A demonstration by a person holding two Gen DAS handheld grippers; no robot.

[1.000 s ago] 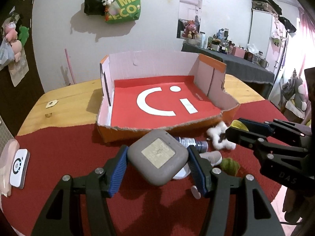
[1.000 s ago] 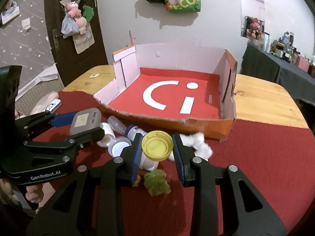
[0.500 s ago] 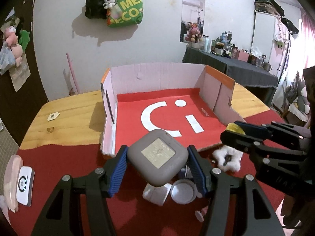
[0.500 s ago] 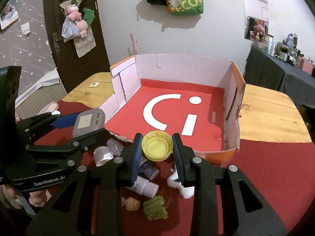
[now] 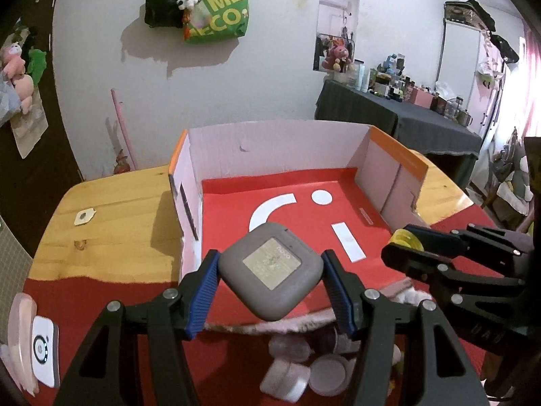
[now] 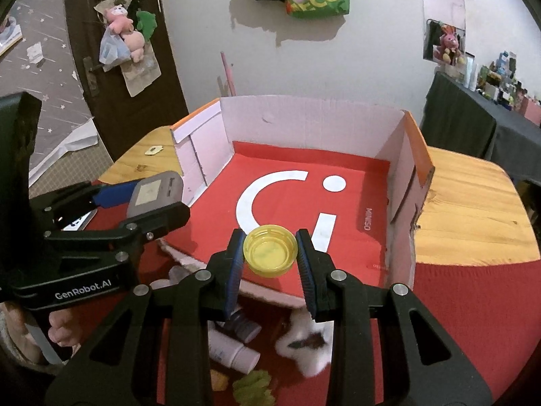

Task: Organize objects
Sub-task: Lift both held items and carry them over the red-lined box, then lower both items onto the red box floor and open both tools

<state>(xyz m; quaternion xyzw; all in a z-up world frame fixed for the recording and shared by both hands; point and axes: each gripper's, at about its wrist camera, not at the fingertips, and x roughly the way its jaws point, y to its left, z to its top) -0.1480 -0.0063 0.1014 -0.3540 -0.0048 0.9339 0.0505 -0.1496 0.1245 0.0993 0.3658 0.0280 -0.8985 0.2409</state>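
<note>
Grey rounded-square case [image 5: 270, 270] clamped corner to corner between the blue pads of the left gripper [image 5: 270, 284], jaws partly apart at the case's width, pads tight on both sides. Case is in the air over the near torn edge of the cardboard box [image 5: 280, 142], label face up. Yellow bottle cap [image 6: 270, 255] pinched in the right gripper [image 6: 270, 257], jaws narrow, closed on the cap's rim, open side of the cap toward the camera. Cap sits above the near part of the box's red floor [image 6: 355, 182], by the white logo.

Box stands open on the wooden table [image 5: 111, 216], near wall torn low. Below both grippers, on the red cloth [image 6: 466, 291] in front of the box: white bottle [image 6: 233, 352], small dark-capped bottle [image 6: 243, 326], white fluffy ball [image 6: 307, 348], green crinkled piece [image 6: 253, 387], round white lid [image 5: 329, 374]. White device [image 5: 44, 352] at the cloth's left edge.

Versus a second ago: both grippers have gone forward and a bit up, from over the loose pile to over the box's front edge. Box looks bigger and nearer in both views. Pile has slid to the bottom of the frames. Grip on case and cap unchanged.
</note>
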